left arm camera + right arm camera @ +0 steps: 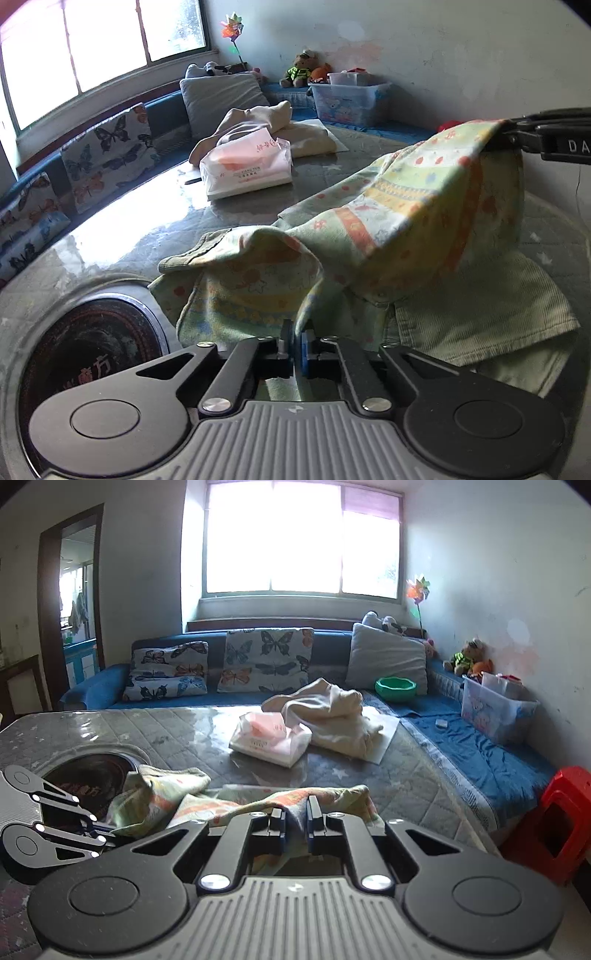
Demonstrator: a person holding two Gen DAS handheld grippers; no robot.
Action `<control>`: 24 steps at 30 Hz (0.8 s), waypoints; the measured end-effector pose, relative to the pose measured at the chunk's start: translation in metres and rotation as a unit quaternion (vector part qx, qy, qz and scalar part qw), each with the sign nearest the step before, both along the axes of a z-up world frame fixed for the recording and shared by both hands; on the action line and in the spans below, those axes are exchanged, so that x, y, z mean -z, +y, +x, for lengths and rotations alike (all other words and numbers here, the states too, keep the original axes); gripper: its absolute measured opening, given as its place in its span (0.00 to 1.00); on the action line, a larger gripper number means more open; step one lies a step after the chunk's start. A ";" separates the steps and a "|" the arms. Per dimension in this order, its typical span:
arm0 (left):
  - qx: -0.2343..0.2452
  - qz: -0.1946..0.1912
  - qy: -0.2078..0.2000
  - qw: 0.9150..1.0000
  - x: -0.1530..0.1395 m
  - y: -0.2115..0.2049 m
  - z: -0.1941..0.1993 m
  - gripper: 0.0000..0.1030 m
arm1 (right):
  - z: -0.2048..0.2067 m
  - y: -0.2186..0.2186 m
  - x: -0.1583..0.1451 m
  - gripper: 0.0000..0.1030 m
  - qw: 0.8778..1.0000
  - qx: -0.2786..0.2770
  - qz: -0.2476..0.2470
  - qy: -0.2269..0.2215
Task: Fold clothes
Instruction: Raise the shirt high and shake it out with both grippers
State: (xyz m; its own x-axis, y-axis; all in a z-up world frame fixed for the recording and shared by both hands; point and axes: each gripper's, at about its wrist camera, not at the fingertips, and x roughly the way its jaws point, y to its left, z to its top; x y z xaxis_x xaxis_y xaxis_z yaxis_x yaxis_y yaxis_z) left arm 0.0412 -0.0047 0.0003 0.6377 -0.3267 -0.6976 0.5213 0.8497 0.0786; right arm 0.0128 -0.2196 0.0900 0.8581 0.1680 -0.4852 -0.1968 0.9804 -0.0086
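A pale green child's garment (pixel 406 221) with orange and yellow print lies crumpled on the grey quilted table (pixel 155 229); a ribbed green part (pixel 480 314) spreads out at the right. My left gripper (pixel 295 343) is shut on a fold of its near edge. My right gripper (pixel 509 136) is shut on another edge and holds it raised, so the cloth hangs in a slope between the two. In the right wrist view the garment (pixel 166 794) bunches through the right gripper (pixel 295 819), and the left gripper (pixel 99 827) sits low at the left.
A round dark hotplate (pixel 92 339) is set into the table by the left gripper. Farther back lie a tissue pack (pixel 247 170) and a heap of cream clothing (pixel 280 125). A blue sofa (pixel 480 753) with cushions, a plastic box (pixel 495 712) and a red stool (pixel 561 819) surround the table.
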 end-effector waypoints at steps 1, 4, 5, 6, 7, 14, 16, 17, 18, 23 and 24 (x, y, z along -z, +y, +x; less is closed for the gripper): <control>-0.004 -0.011 0.004 1.000 -0.003 0.005 0.001 0.02 | 0.001 0.001 -0.003 0.09 1.000 -0.002 0.000 -0.003; -0.031 -0.047 0.009 0.998 -0.014 0.025 0.008 0.02 | 0.002 0.006 -0.016 0.09 1.000 -0.012 -0.004 -0.014; -0.039 -0.058 0.008 0.998 -0.019 0.032 0.010 0.02 | 0.003 0.008 -0.021 0.09 1.000 -0.017 -0.008 -0.019; -0.047 -0.068 0.006 0.997 -0.024 0.039 0.012 0.02 | 0.005 0.011 -0.026 0.09 0.999 -0.021 -0.011 -0.023; -0.056 -0.076 0.003 0.996 -0.028 0.046 0.013 0.02 | 0.006 0.014 -0.030 0.09 0.999 -0.025 -0.013 -0.027; -0.115 -0.113 -0.014 0.987 -0.058 0.097 0.021 0.02 | 0.022 0.041 -0.058 0.08 0.996 -0.059 -0.033 -0.051; -0.134 -0.120 -0.022 0.983 -0.066 0.112 0.021 0.02 | 0.027 0.052 -0.066 0.08 0.995 -0.070 -0.037 -0.057; -0.141 -0.123 -0.026 0.982 -0.070 0.118 0.022 0.02 | 0.031 0.058 -0.069 0.08 0.995 -0.075 -0.039 -0.058; -0.147 -0.125 -0.030 0.981 -0.074 0.124 0.023 0.02 | 0.035 0.064 -0.072 0.08 0.994 -0.081 -0.041 -0.059; -0.183 -0.135 -0.045 0.973 -0.091 0.156 0.026 0.02 | 0.052 0.097 -0.086 0.08 0.990 -0.108 -0.050 -0.072; -0.190 -0.135 -0.050 0.971 -0.094 0.162 0.026 0.02 | 0.055 0.103 -0.088 0.08 0.990 -0.111 -0.050 -0.077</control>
